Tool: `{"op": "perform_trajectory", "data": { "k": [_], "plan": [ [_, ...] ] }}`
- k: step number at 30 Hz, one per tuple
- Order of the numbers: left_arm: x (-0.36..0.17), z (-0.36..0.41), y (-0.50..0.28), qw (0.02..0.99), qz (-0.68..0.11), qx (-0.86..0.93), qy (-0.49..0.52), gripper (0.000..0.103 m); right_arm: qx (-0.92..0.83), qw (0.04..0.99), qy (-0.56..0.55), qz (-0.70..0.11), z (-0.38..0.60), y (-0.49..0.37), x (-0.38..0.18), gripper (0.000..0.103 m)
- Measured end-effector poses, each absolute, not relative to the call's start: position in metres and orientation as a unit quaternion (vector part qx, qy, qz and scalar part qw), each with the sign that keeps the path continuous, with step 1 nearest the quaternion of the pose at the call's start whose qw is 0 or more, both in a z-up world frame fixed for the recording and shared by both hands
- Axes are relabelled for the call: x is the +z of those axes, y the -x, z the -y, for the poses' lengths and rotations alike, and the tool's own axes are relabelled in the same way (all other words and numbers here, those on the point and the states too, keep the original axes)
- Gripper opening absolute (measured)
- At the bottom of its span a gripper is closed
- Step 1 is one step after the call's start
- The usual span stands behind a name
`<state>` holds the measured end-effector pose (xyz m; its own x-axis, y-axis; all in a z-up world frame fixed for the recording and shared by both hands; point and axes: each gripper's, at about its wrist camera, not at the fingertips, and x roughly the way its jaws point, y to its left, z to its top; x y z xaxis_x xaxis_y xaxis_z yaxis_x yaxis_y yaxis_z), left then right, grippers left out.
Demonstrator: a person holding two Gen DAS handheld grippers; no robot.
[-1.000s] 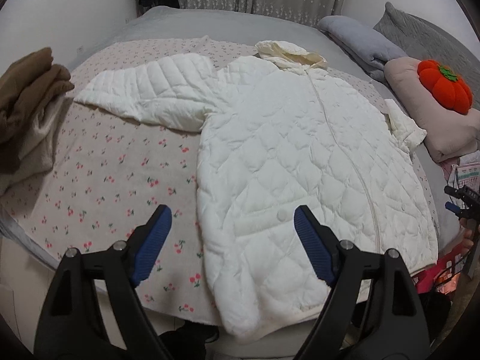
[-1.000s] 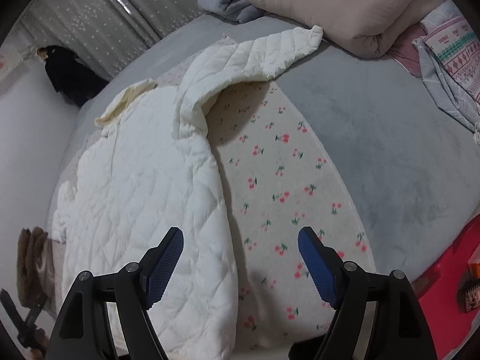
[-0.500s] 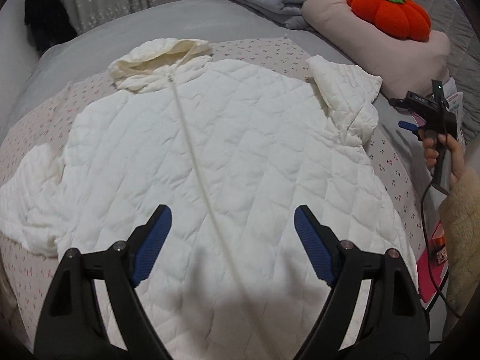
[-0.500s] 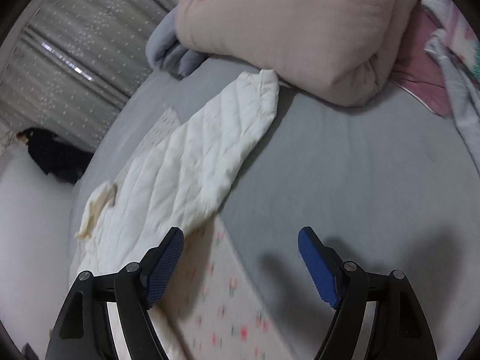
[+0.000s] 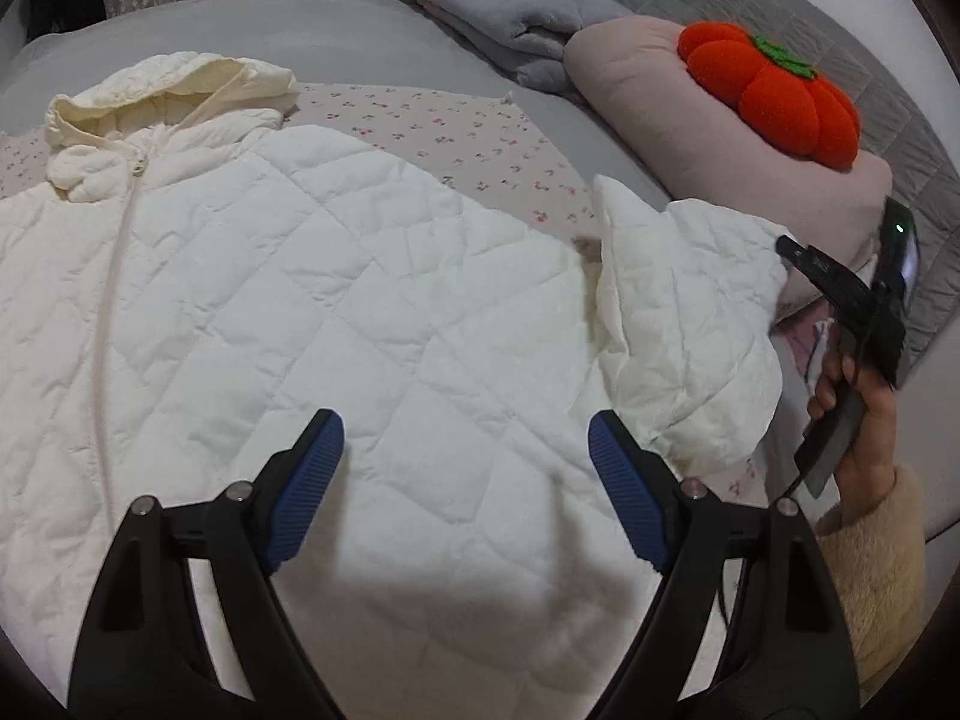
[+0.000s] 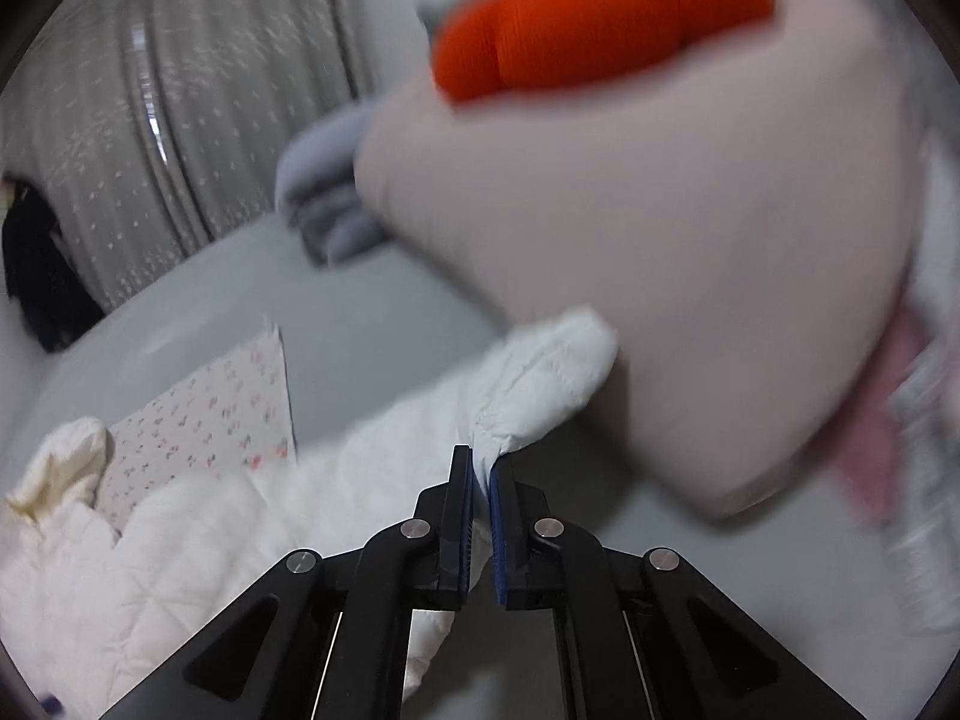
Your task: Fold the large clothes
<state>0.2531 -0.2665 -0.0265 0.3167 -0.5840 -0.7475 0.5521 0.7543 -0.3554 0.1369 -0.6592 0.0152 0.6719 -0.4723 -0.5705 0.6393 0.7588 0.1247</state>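
A white quilted hooded jacket [image 5: 312, 312] lies face up, zipped, on a cherry-print sheet [image 5: 456, 138] on a grey bed. My left gripper [image 5: 465, 456] is open and empty, hovering over the jacket's right body, just left of the sleeve [image 5: 684, 324]. My right gripper [image 6: 480, 468] is shut on the cuff end of that sleeve [image 6: 540, 384], next to the pink pillow. The right gripper also shows in the left wrist view [image 5: 852, 300], held in a hand at the far right.
A pink pillow [image 5: 708, 138] with an orange pumpkin cushion [image 5: 774, 96] sits right of the sleeve. Folded grey blankets [image 5: 510, 12] lie behind it. Curtains [image 6: 198, 90] hang at the back. The right wrist view is motion-blurred.
My right gripper moved to the sleeve cuff and shut on it. My left gripper swung right across the jacket and came closer to the sleeve, staying open.
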Motion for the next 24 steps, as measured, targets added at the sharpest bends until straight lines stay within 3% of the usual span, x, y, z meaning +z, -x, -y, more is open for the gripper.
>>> {"op": "perform_trajectory", "data": {
  "k": [3,6,11,13,18,20,22,23,24],
  "plan": [
    [-0.039,0.280,-0.245,0.803,-0.452,-0.385,0.040,0.084,-0.390,0.898,-0.070,-0.192,0.638,-0.081,0.049,0.005],
    [-0.060,0.292,-0.233,0.811,-0.439,-0.386,0.013,0.084,-0.458,0.870,-0.031,-0.179,0.644,-0.043,0.046,0.005],
    [-0.061,0.298,-0.224,0.820,-0.421,-0.387,-0.012,0.085,-0.514,0.797,0.009,-0.317,0.664,-0.036,-0.031,0.005],
    [-0.061,0.295,-0.227,0.820,-0.423,-0.386,-0.008,0.085,-0.517,0.758,-0.029,-0.396,0.677,-0.035,-0.064,0.005],
    [-0.050,0.283,-0.231,0.821,-0.446,-0.357,-0.017,0.085,-0.510,0.722,-0.073,-0.461,0.684,-0.026,-0.062,0.008],
    [-0.038,0.263,-0.232,0.824,-0.454,-0.338,-0.022,0.085,-0.499,0.724,-0.096,-0.466,0.683,-0.017,-0.049,0.016],
    [-0.026,0.239,-0.235,0.832,-0.456,-0.315,-0.029,0.085,-0.487,0.731,-0.106,-0.466,0.676,-0.007,-0.032,0.040],
    [-0.021,0.224,-0.237,0.837,-0.456,-0.300,-0.029,0.085,-0.483,0.739,-0.108,-0.457,0.671,-0.005,-0.023,0.062],
    [-0.015,0.205,-0.240,0.843,-0.457,-0.284,-0.028,0.085,-0.478,0.750,-0.110,-0.445,0.666,-0.001,-0.010,0.072]
  ]
}}
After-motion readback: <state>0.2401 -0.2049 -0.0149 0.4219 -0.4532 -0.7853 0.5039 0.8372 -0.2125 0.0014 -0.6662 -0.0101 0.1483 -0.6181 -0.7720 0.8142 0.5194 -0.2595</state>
